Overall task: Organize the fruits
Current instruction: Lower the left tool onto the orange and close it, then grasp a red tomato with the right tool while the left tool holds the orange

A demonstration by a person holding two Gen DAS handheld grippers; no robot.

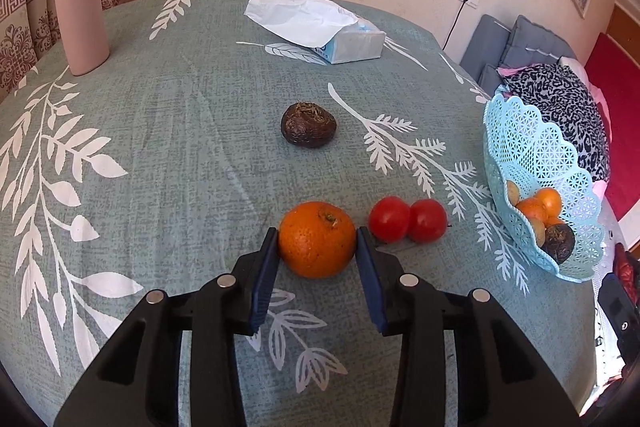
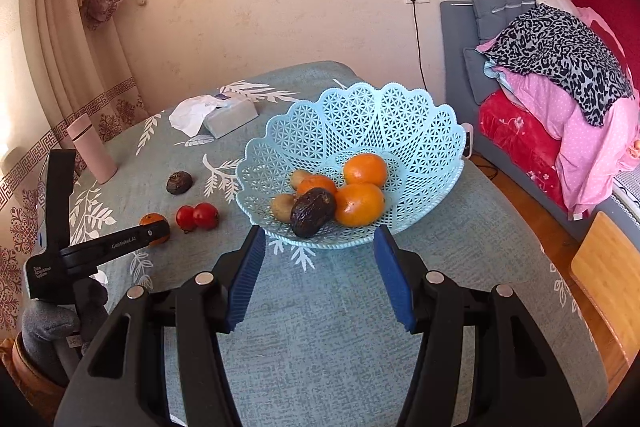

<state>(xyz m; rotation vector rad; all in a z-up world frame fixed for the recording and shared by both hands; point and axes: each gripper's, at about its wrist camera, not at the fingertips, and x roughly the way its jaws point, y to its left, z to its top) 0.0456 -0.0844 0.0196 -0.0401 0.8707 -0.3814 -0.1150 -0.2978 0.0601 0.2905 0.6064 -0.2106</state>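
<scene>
An orange (image 1: 316,239) lies on the grey-green leaf-print tablecloth, and my left gripper (image 1: 317,233) is shut on it, a blue pad pressed against each side. Two red tomatoes (image 1: 407,219) sit touching each other just right of it. A dark wrinkled fruit (image 1: 308,125) lies alone farther back. The light blue lattice basket (image 2: 360,115) holds three oranges, two small brownish fruits and one dark fruit. My right gripper (image 2: 319,231) stands open just in front of the basket with nothing between its fingers. In the right wrist view the left gripper (image 2: 154,231) covers part of the orange (image 2: 154,218).
A pink bottle (image 1: 82,13) stands at the table's far left. A tissue box (image 1: 320,27) lies at the back. The basket sits close to the table's right edge. Beyond that edge are a sofa piled with clothes (image 2: 560,67) and a wooden board (image 2: 608,279).
</scene>
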